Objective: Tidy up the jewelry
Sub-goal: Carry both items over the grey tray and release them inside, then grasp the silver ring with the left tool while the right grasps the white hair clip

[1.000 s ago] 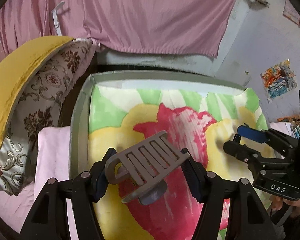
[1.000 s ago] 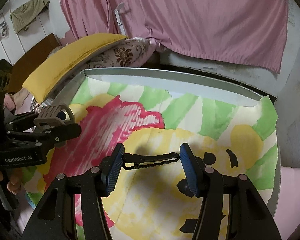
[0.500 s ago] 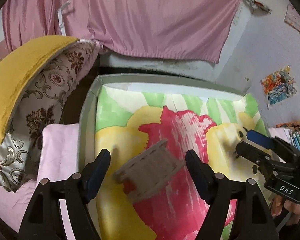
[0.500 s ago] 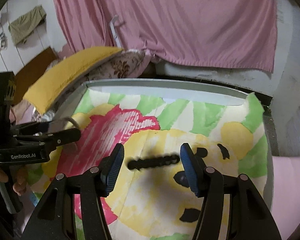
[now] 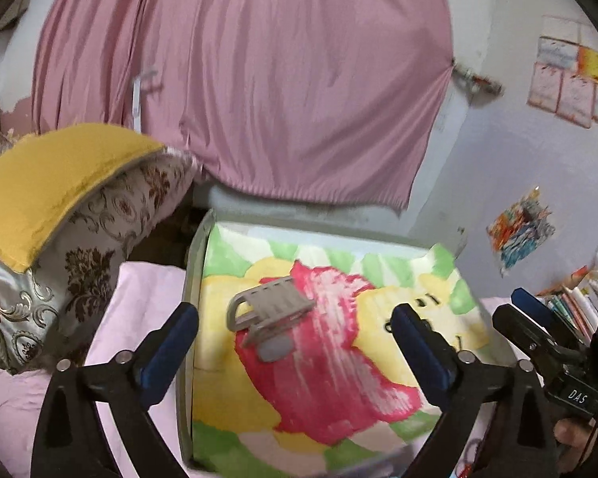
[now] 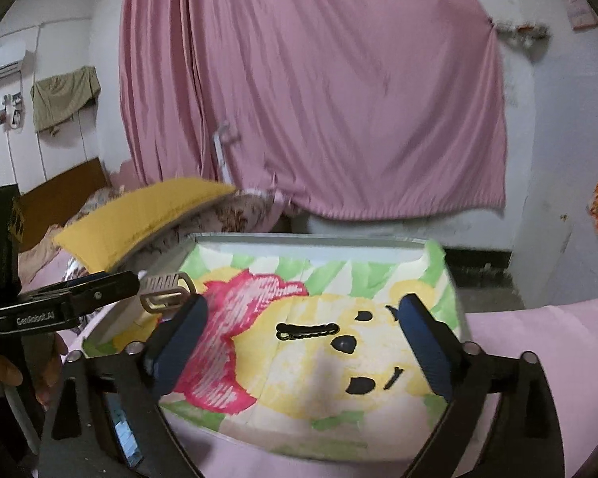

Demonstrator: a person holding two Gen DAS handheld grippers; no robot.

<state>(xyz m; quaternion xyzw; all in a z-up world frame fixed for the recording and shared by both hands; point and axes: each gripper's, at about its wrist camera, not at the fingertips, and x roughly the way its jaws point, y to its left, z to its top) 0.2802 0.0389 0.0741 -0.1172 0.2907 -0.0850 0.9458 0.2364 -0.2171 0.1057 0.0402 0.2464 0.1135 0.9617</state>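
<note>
A grey-brown slatted jewelry stand (image 5: 269, 312) lies on the colourful bear-print cloth of the tray (image 5: 227, 390), ahead of my left gripper (image 5: 295, 352), which is open and empty. It also shows in the right wrist view (image 6: 167, 292). A black chain bracelet (image 6: 306, 331) lies on the yellow part of the cloth (image 6: 382, 390), ahead of my right gripper (image 6: 303, 348), which is open and empty. The right gripper also shows at the right edge of the left wrist view (image 5: 538, 334).
A yellow cushion (image 5: 48, 187) on a patterned pillow (image 5: 87, 267) lies left of the tray. A pink curtain (image 5: 259, 79) hangs behind. Pink bedding (image 6: 546, 358) surrounds the tray. Books (image 5: 578, 306) stand at the right.
Both grippers opened and pulled back and up. The stand left the left gripper and the bracelet left the right gripper; both now lie on the cloth.
</note>
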